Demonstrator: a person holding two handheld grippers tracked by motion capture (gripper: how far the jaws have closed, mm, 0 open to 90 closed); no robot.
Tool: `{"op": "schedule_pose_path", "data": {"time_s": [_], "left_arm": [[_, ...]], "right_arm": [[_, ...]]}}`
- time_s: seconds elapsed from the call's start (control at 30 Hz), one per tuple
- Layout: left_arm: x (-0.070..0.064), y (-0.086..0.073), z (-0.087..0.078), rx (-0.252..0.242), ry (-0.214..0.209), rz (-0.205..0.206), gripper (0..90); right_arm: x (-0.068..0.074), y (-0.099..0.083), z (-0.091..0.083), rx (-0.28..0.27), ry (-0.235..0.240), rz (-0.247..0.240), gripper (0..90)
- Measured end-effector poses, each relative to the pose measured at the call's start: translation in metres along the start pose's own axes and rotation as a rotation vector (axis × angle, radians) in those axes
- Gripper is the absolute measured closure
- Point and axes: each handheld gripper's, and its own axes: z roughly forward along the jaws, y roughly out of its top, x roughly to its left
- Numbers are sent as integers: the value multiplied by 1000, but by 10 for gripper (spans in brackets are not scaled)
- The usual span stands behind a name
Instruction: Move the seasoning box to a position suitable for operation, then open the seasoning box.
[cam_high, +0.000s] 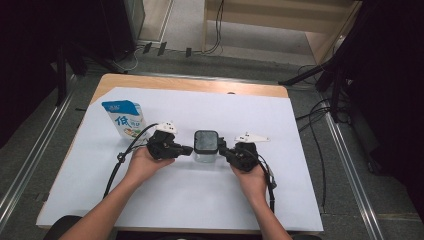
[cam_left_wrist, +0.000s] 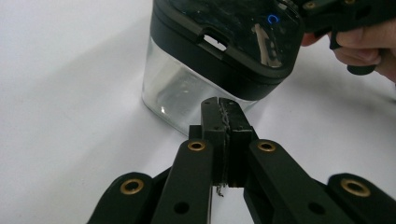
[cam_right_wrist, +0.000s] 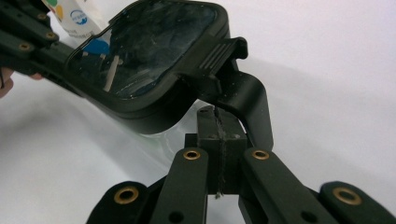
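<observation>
A clear square container with a dark lid stands mid-table between both grippers. My left gripper is shut with nothing between its jaws, tips almost at the container's left wall. In the left gripper view the closed tips sit just below the lid, against the clear wall. My right gripper is shut too. In the right gripper view its tips sit right under the lid's ribbed latch, whose black strap runs down beside the jaws. Lid looks tilted there.
A blue and white milk carton stands upright at the back left on the white sheet covering the table. Cables trail from both grippers toward the front edge. The other hand and gripper lie beyond the container.
</observation>
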Motion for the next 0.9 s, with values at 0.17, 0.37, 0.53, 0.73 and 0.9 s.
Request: {"op": "schedule_pose_path", "data": {"time_s": [0.17, 0.37, 0.53, 0.73, 0.9], "left_arm": [[-1, -1, 0, -1, -6, 1, 900], [0, -3, -2, -15, -35, 19, 890], [2, -2, -9, -12, -63, 7, 764], [8, -2, -17, -5, -77, -6, 650], [9, -2, -21, -34, -37, 39, 556]], "right_arm": [[-1, 1, 2, -1, -11, -4, 900], [-1, 3, 3, 22, -16, -38, 900], [-1, 3, -6, 40, 2, -63, 811], [-8, -3, -22, 44, 27, -98, 695], [-17, -3, -27, 33, 29, -93, 626]]}}
